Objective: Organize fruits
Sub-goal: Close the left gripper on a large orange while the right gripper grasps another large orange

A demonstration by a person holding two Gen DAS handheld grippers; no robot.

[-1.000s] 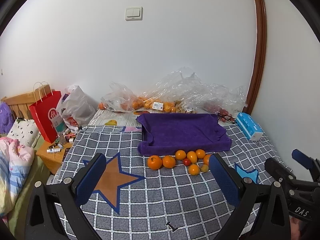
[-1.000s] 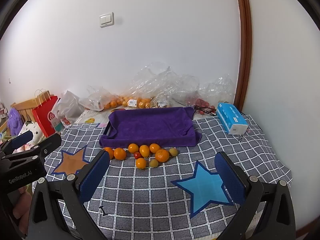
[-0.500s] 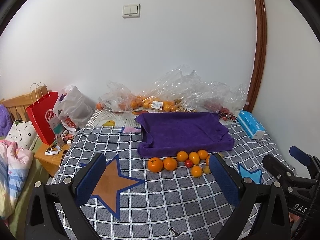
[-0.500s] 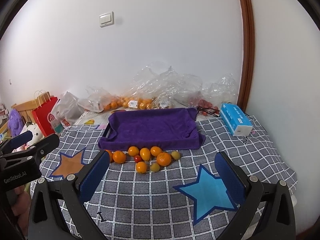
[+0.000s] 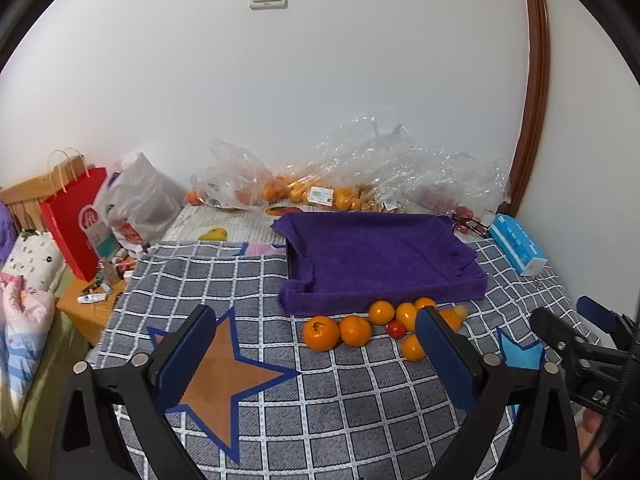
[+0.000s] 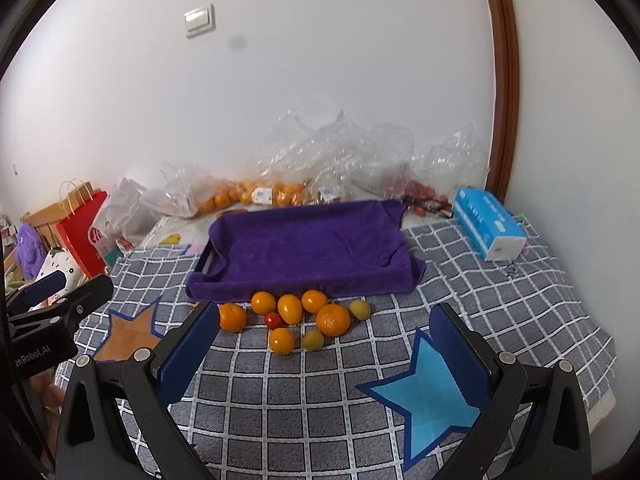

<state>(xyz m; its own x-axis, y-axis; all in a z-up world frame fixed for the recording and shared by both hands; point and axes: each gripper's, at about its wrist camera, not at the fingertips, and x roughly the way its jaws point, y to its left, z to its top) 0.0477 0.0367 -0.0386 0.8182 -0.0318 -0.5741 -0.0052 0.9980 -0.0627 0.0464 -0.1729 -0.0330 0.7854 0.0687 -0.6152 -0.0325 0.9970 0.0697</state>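
A cluster of several fruits lies on the checked cloth just in front of a tray lined with a purple towel (image 5: 380, 256) (image 6: 312, 248): oranges (image 5: 320, 333) (image 6: 333, 319), yellow-orange tomatoes (image 6: 289, 308), a small red tomato (image 6: 273, 320) (image 5: 396, 329) and yellow-green ones (image 6: 360, 309). My left gripper (image 5: 316, 354) is open and empty, above the cloth short of the fruit. My right gripper (image 6: 324, 352) is open and empty, also short of the fruit. Each gripper shows at the edge of the other's view.
Clear plastic bags with more oranges (image 5: 304, 192) lie against the wall behind the tray. A blue tissue box (image 6: 488, 228) sits at the right. A red paper bag (image 5: 76, 224) and a bedside stand are at the left. An orange star (image 5: 224, 380) and a blue star (image 6: 432, 396) mark the cloth.
Both grippers have moved forward toward the fruit, which now looks nearer and larger. Both stay open. The fruit has not moved.
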